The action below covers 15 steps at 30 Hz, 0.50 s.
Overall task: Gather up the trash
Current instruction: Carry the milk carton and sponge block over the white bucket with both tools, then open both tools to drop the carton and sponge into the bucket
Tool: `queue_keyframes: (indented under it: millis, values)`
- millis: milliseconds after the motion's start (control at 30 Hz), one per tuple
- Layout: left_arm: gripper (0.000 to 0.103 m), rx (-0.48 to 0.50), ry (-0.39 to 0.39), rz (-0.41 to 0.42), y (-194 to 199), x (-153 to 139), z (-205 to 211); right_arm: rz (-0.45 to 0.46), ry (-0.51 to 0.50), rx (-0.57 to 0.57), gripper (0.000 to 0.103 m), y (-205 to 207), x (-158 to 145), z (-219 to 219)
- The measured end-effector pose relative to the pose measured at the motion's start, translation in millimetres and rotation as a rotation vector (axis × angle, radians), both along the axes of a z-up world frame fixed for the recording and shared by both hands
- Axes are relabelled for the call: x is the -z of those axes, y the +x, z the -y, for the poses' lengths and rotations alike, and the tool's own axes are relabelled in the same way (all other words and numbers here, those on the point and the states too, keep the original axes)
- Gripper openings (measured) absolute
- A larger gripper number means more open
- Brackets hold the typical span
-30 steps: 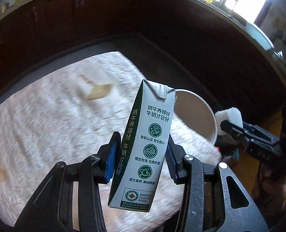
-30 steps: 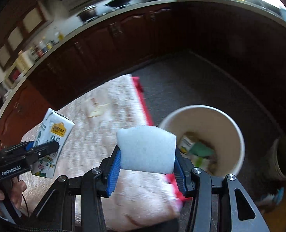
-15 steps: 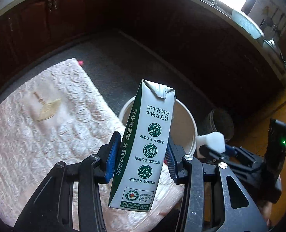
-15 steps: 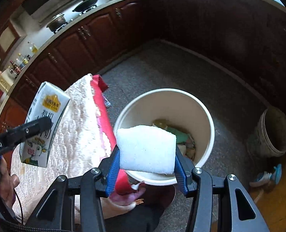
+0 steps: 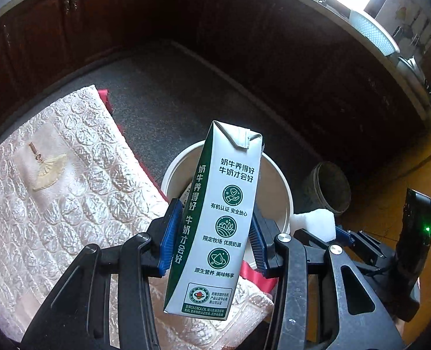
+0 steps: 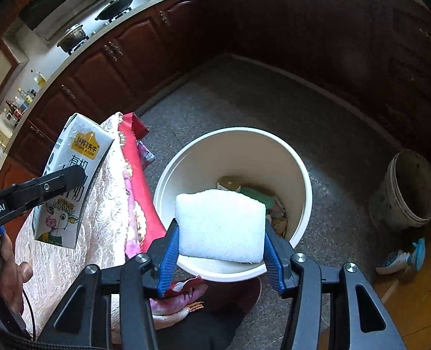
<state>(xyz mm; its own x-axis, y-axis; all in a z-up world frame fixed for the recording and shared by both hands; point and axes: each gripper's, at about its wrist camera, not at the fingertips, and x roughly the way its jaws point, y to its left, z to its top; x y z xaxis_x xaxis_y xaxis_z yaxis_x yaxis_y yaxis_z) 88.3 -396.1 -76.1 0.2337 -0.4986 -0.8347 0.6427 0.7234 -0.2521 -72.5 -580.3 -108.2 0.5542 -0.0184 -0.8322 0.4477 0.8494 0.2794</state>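
My left gripper [image 5: 212, 239] is shut on an upright white and green milk carton [image 5: 218, 218], held over the table's corner just short of the white trash bin [image 5: 276, 192]. The carton also shows in the right wrist view [image 6: 69, 180]. My right gripper [image 6: 219, 246] is shut on a white foam block [image 6: 219, 226], held above the near rim of the bin [image 6: 232, 134]. The bin holds several pieces of trash [image 6: 262, 201]. The foam block shows in the left wrist view [image 5: 314, 223] to the right of the carton.
A table with a cream quilted cloth [image 5: 55, 204] and a red underlayer [image 6: 133, 157] stands left of the bin. A dirty grey bucket [image 6: 407, 189] and a small bottle [image 6: 402, 258] sit on the floor to the right. Dark cabinets [image 6: 128, 58] ring the room.
Both grippers have swung right from over the table toward the bin, each holding its item. The bin has grown larger and more central in both views.
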Motion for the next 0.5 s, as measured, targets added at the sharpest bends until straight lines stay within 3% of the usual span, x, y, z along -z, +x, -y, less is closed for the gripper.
queue_keyframes:
  millis: [500]
  values:
    - [0.042, 0.000, -0.002, -0.010, 4.2, 9.9, 6.5, -0.033, -0.011, 0.013, 0.056, 8.2, 8.9, 2.6]
